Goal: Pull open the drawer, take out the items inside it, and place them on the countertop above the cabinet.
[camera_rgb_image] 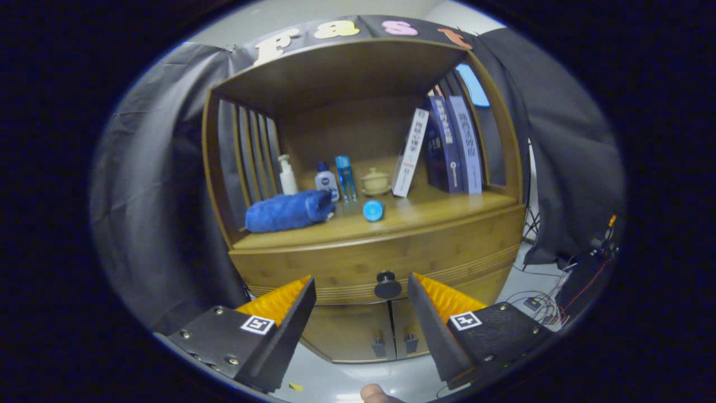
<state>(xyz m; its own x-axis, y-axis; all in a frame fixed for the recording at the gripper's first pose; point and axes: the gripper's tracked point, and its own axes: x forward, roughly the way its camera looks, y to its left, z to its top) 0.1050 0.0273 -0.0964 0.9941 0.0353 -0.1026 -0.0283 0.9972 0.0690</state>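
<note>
Wooden cabinet [358, 168] straight ahead, drawer [335, 266] shut below the countertop [425, 210]. Books [447, 145] lean at the right, blue towel [288, 211] lies left, bottles [327, 179] behind it. Gripper [361, 288] released, fingers spread wide, holding nothing. Drawer knob [387, 285] sits between fingertips, just beyond them, untouched.
</note>
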